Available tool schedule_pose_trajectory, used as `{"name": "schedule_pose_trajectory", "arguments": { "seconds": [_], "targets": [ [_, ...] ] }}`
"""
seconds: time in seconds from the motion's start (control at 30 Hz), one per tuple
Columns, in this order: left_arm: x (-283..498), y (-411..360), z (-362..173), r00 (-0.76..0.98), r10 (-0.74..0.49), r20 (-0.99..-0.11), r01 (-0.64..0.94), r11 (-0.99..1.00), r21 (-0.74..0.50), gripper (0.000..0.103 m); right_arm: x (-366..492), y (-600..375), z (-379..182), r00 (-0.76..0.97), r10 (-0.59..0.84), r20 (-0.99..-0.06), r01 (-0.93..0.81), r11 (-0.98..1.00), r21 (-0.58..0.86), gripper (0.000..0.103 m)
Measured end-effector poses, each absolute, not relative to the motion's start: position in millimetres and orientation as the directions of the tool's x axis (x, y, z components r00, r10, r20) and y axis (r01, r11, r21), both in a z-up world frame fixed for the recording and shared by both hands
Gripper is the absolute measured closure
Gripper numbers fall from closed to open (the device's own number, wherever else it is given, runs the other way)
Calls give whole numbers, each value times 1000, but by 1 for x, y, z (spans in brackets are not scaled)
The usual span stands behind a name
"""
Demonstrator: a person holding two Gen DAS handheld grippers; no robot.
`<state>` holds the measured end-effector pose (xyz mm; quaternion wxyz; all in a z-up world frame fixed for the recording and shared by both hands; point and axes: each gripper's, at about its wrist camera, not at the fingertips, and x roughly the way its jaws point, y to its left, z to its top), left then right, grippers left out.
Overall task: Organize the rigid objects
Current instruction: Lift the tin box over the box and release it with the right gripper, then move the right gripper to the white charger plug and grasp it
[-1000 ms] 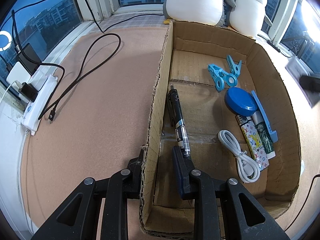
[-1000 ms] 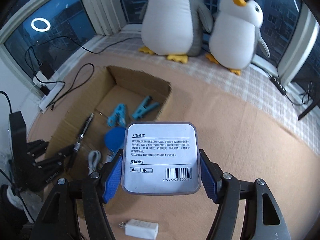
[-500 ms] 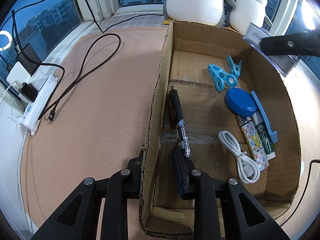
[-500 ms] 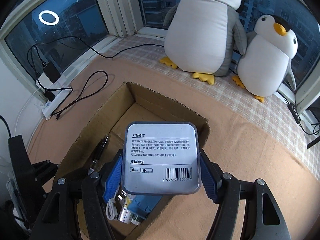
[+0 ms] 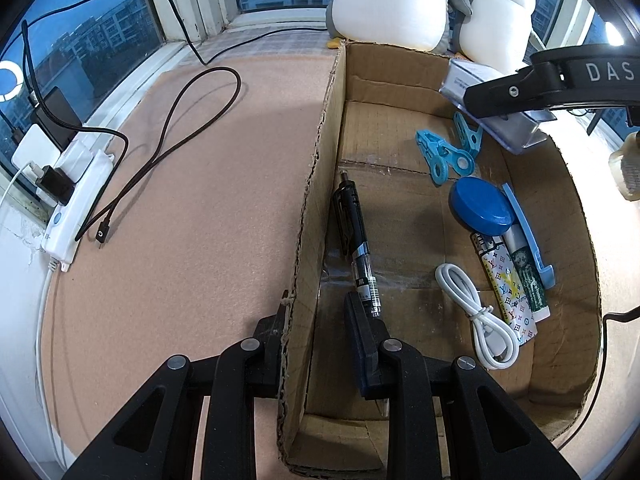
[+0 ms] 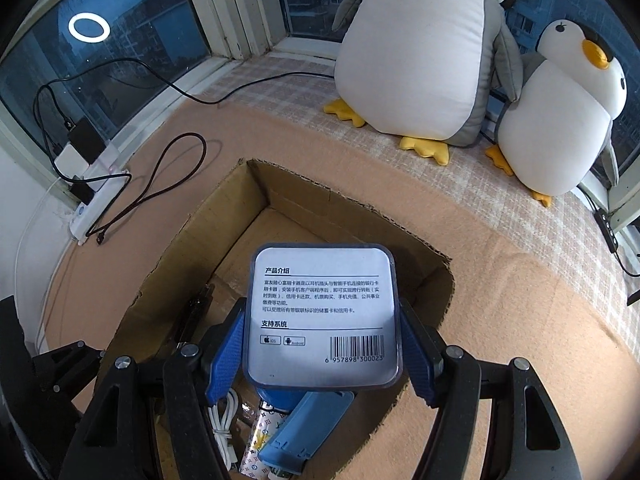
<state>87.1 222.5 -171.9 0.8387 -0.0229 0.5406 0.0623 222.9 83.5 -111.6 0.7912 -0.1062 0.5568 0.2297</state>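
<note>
Two tongs share the work at this moment, and the coming move turns on how the right tongs (image 6: 322,354) stand over the open brown cardboard box (image 5: 316,208). They grip a flat, clear plastic package with a white printed label and barcode (image 6: 322,316) by its two side edges, blue pads pressed against it, jaws set about halfway. The package hangs above the box's far right part, its flat face tilted toward the camera and its longer side running away from the tongs. In the left wrist view it sits over the pair of light blue plastic clips (image 5: 450,156), clear of the box floor. Directly below it in the right wrist view lie the round dark blue lid (image 5: 480,206), the light blue plastic bar (image 5: 528,236) and the coiled white cable (image 5: 480,316); bare cardboard lies farther off, toward the back wall, so lowering there looks the safer drop.

The left tongs (image 5: 316,344) are pinched nearly closed on the box's near left wall, one finger outside, one inside beside the black pen (image 5: 356,244), steadying the box.
</note>
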Motion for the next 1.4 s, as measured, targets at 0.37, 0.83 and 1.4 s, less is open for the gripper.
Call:
{"name": "schedule_pose_trajectory", "arguments": {
  "seconds": [0.37, 0.83, 1.4],
  "targets": [
    [87, 222, -172, 408, 81, -909, -129, 991, 30, 78, 222, 88, -116, 261, 234, -936, -493, 867, 79, 36],
    [89, 219, -172, 407, 82, -910, -129, 991, 32, 78, 197, 74, -89, 260, 259, -930, -524, 847, 89, 35],
    [84, 218, -172, 407, 84, -910, -112, 993, 41, 78, 104, -3, -49, 240, 262, -935, -562, 823, 86, 35]
  ]
}}
